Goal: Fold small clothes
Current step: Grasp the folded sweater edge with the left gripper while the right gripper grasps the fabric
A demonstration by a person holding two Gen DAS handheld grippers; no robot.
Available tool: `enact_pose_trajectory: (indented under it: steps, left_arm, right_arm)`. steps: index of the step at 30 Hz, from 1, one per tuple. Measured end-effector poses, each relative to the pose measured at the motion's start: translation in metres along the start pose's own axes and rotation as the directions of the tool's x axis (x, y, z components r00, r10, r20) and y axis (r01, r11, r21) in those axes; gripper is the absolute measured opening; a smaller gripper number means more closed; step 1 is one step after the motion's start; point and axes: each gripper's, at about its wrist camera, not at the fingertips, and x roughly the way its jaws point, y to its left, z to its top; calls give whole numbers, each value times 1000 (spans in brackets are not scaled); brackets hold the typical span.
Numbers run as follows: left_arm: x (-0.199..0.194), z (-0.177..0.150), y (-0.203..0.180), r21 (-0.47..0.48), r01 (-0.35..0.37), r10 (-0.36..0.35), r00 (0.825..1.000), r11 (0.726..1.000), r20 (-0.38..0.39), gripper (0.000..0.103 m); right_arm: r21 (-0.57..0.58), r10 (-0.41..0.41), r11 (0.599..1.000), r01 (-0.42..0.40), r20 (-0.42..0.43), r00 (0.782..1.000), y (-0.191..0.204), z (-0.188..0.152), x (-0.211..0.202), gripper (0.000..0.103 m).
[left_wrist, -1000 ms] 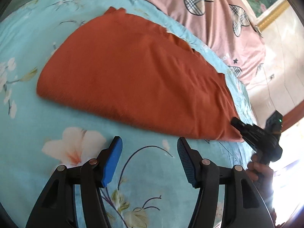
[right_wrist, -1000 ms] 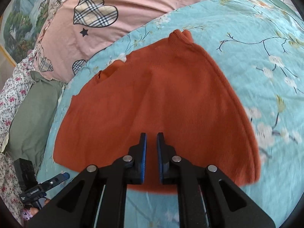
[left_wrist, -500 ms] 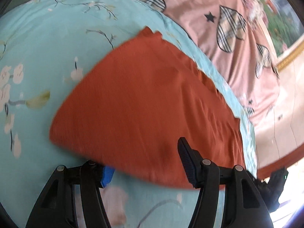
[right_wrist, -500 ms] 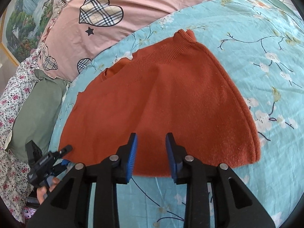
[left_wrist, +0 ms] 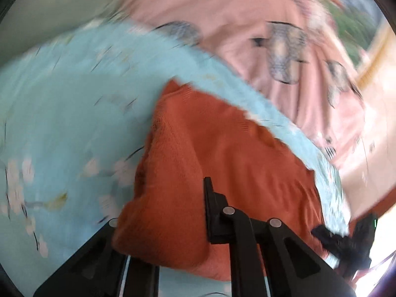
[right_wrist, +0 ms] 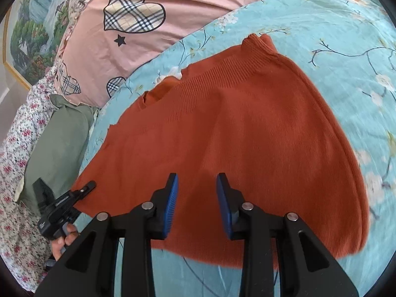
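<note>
Where the bed [right_wrist: 321, 24] is covered by a turquoise floral sheet, an orange knit garment [right_wrist: 235, 136] is spread flat on it, with its ribbed edge pointed toward the pink quilt [right_wrist: 173, 19] printed with plaid hearts. A green pillow [right_wrist: 57, 143] is seen beside the sheet, below the quilt, and a framed landscape [right_wrist: 27, 37] is hung on the wall behind. The right tongs [right_wrist: 196, 195] are held released above the near part of the garment, their blue pads parted. The left tongs [left_wrist: 168, 225] are seen in a blurred view: a corner of the garment is bunched over one finger and appears to be grasped, though the closure cannot be told for certain. In the right view, the left tongs [right_wrist: 87, 186] are met at the garment's edge.
</note>
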Motion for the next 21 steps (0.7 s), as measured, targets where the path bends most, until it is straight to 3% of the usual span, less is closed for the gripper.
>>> enact_pose_trajectory:
  steps: [3, 7, 9, 11, 13, 15, 19, 21]
  left_arm:
    - [-8, 2, -54, 163, 40, -44, 999, 986, 21, 9]
    - [9, -22, -134, 399, 74, -66, 997, 914, -32, 8]
    - [26, -40, -157, 466, 86, -63, 996, 880, -64, 8]
    - [42, -56, -165, 488, 105, -60, 992, 866, -107, 8]
    - [56, -67, -166, 493, 111, -44, 988, 863, -146, 8]
    - [58, -72, -161, 495, 114, -43, 987, 861, -152, 8]
    - [51, -71, -160, 499, 129, -65, 988, 857, -143, 8]
    - [50, -70, -161, 508, 130, -67, 988, 852, -141, 8]
  right_arm:
    - [18, 16, 1000, -16, -13, 1000, -6, 14, 2, 34]
    - [46, 72, 996, -71, -29, 997, -11, 32, 2, 34]
    - [65, 118, 991, -114, -51, 992, -11, 39, 6, 35]
    - [60, 154, 987, -149, -91, 984, -5, 48, 15, 52]
    - [75, 198, 979, -190, -119, 973, -1, 55, 25, 60]
    - [83, 246, 968, -235, -151, 957, 7, 63, 40, 61]
    - [51, 240, 971, -235, -244, 939, 28, 80, 84, 62]
    - [45, 278, 960, -277, -293, 915, 40, 88, 111, 62]
